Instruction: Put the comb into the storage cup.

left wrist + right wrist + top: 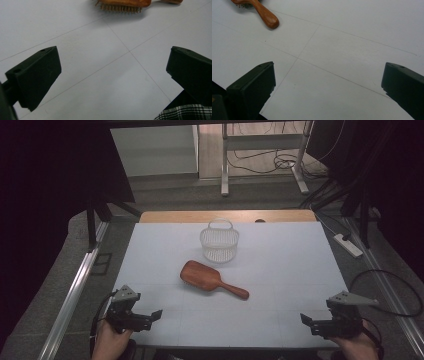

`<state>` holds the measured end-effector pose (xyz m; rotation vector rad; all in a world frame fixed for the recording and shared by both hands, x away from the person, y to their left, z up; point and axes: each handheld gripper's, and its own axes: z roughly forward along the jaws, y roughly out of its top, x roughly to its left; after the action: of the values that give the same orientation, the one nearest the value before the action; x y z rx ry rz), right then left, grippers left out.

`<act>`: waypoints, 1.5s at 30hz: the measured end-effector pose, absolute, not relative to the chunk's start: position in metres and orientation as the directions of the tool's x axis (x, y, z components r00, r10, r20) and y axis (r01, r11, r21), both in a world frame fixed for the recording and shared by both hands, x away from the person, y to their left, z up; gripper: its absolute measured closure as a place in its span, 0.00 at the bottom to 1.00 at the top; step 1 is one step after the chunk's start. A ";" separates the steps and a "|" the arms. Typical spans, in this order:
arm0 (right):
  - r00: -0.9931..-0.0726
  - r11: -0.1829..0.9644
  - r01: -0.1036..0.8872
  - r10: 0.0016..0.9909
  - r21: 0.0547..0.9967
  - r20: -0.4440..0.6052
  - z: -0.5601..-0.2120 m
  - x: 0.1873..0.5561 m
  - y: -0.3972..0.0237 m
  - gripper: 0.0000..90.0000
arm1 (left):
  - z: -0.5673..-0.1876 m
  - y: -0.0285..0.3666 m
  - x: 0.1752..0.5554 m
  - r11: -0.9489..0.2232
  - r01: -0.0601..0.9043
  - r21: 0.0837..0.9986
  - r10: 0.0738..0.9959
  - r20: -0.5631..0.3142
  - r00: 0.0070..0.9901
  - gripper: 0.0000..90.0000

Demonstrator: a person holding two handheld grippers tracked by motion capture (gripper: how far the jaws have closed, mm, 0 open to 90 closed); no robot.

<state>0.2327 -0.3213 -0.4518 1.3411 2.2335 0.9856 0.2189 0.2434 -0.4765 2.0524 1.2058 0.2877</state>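
Hands sit low at the table's near edge: I hold the left gripper [156,314] and the right gripper [306,318] level, jaws wide apart with nothing between them, pointing inward. The wooden hairbrush [211,279] lies mid-table, well apart from both, handle toward my right. A white wire basket [219,243] stands just behind it. The left gripper view adds what the high view hides — the brush's bristles [121,8] face down.

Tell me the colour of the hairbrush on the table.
Reddish-brown wood; the hairbrush shows best in the high view.
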 end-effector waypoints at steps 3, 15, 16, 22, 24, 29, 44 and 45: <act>-0.491 0.309 0.624 0.870 0.718 0.052 -0.452 0.233 -0.321 0.00 | -0.476 0.242 0.221 -0.291 0.669 0.684 0.822 -0.180 0.541 0.00; -0.500 0.316 0.626 0.864 0.713 0.056 -0.452 0.234 -0.321 0.00 | -0.476 0.233 0.234 -0.334 0.640 0.693 0.783 -0.174 0.597 0.00; -0.500 0.316 0.626 0.864 0.713 0.056 -0.452 0.234 -0.321 0.00 | -0.476 0.233 0.234 -0.334 0.640 0.693 0.783 -0.174 0.597 0.00; -0.501 0.318 0.626 0.864 0.712 0.054 -0.452 0.234 -0.321 0.00 | -0.477 0.230 0.239 -0.352 0.632 0.691 0.769 -0.171 0.615 0.00; -0.502 0.321 0.626 0.863 0.711 0.052 -0.452 0.234 -0.320 0.00 | -0.477 0.228 0.241 -0.349 0.630 0.694 0.767 -0.175 0.617 0.00; -0.501 0.322 0.628 0.864 0.708 0.053 -0.452 0.234 -0.320 0.00 | -0.476 0.223 0.245 -0.346 0.634 0.692 0.759 -0.191 0.622 0.00; -0.502 0.322 0.630 0.863 0.706 0.055 -0.453 0.234 -0.320 0.00 | -0.472 0.203 0.261 -0.380 0.622 0.684 0.725 -0.197 0.660 0.00; -0.502 0.322 0.630 0.863 0.706 0.055 -0.453 0.234 -0.320 0.00 | -0.472 0.203 0.261 -0.380 0.622 0.684 0.725 -0.197 0.660 0.00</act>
<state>0.2342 -0.3201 -0.4525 1.3343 2.2611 0.9791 0.2608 0.2029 -0.4719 2.1145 1.0387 0.1721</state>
